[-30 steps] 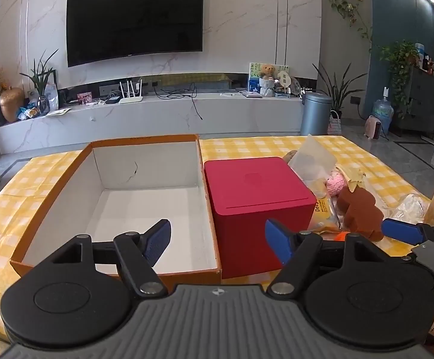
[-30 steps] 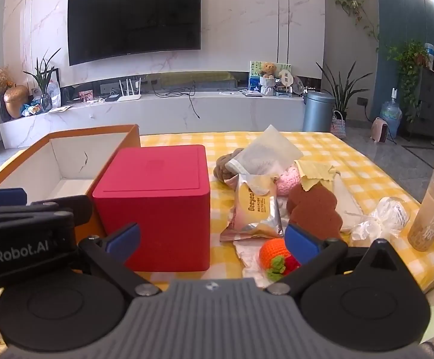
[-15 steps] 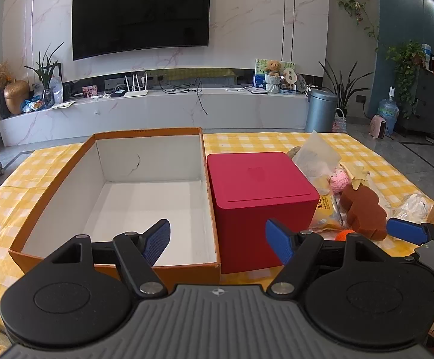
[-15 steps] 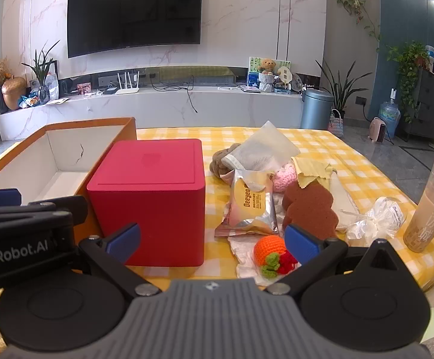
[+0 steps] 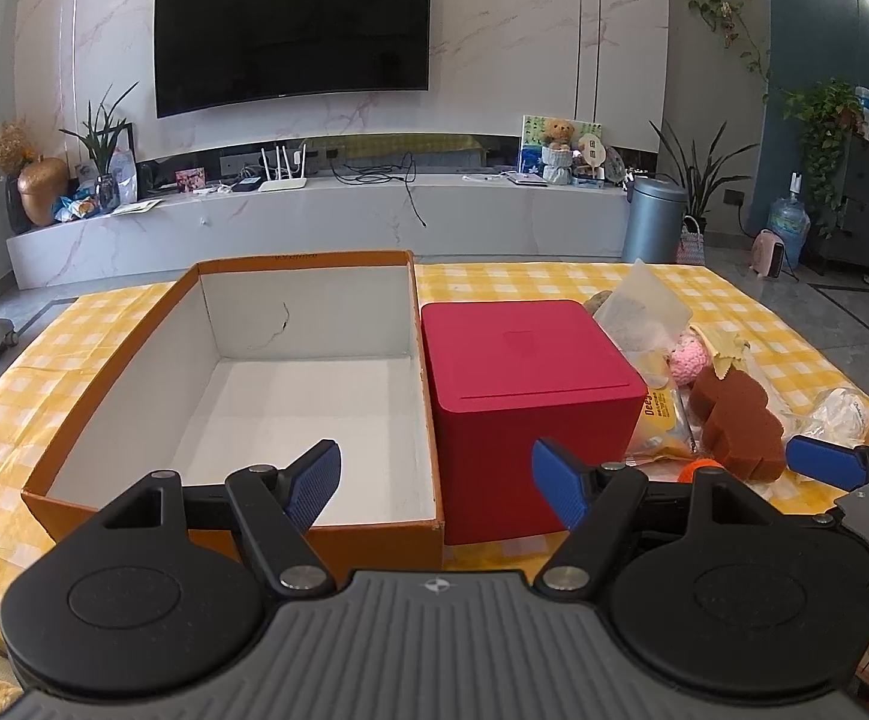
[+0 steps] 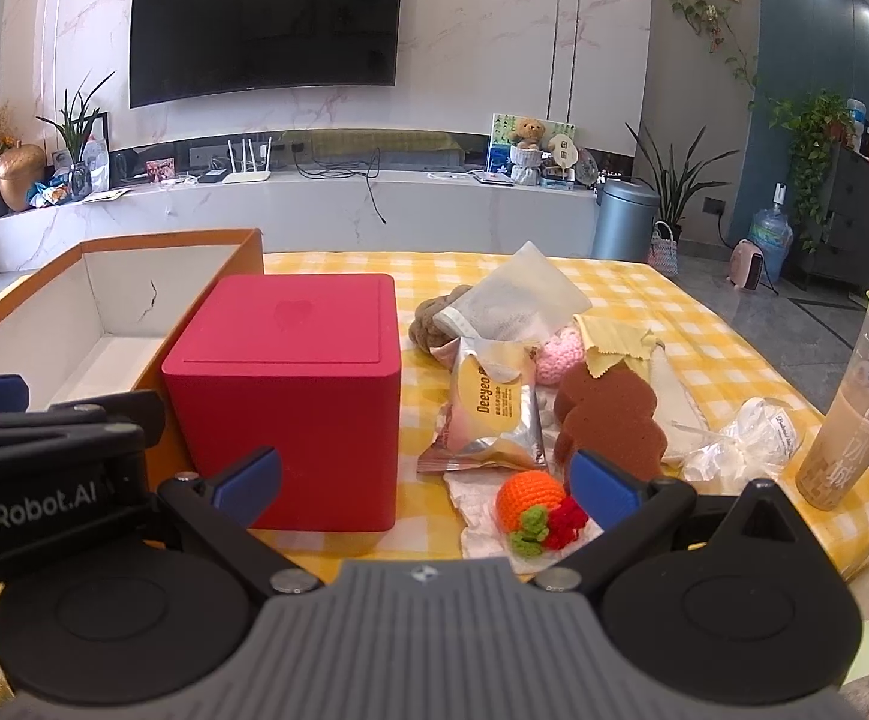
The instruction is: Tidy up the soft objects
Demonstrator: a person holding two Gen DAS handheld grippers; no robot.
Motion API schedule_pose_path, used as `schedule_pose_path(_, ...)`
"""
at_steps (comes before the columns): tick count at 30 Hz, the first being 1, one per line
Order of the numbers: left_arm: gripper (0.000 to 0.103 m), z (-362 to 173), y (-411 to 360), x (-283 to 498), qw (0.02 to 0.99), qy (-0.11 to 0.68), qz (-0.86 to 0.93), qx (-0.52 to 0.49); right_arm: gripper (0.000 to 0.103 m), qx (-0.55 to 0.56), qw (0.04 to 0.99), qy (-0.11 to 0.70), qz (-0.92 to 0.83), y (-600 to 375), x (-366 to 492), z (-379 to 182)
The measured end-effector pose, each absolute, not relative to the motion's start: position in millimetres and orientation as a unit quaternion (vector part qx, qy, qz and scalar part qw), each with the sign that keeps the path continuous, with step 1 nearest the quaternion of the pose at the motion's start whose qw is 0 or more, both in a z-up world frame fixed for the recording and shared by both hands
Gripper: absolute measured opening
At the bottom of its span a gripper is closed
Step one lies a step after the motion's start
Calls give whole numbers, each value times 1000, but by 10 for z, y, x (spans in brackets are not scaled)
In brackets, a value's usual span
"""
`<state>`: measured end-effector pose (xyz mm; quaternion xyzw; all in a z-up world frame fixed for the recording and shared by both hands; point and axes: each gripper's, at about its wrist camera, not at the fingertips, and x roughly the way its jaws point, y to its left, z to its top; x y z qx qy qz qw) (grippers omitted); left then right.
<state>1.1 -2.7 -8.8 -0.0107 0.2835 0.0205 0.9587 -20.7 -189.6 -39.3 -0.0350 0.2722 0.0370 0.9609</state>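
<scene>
The left tool (image 5: 437, 480) hung with its jaws wide apart and nothing between them, above the near edge of the orange box (image 5: 326, 534) and the red box (image 5: 530, 396). The right tool (image 6: 425, 480) was also spread open and empty, low over the near edge of the tabletop (image 6: 704, 330).

The orange box stood open, its white inside bare. The red box sat just right of it, lid on, and the two appeared to touch.

The soft things lay in a heap right of the red box: a snack packet (image 6: 488, 414), a brown sponge (image 6: 608, 420) just beside it, a pink knit (image 6: 560, 354) and a yellow cloth (image 6: 614, 348) behind the sponge, and a clear bag (image 6: 518, 300) at the back. An orange knit (image 6: 533, 498) rested nearest, just ahead of the right tool's right finger. A crumpled wrapper (image 6: 746, 438) and a cup (image 6: 860, 408) stood further right.
</scene>
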Motion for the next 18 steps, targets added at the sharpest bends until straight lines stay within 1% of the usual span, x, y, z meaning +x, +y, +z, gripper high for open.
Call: schedule_pose_path(18,86,-103,-51,13,958,287,22,-8,100,-41,960,277,32,-1897,-196,-405)
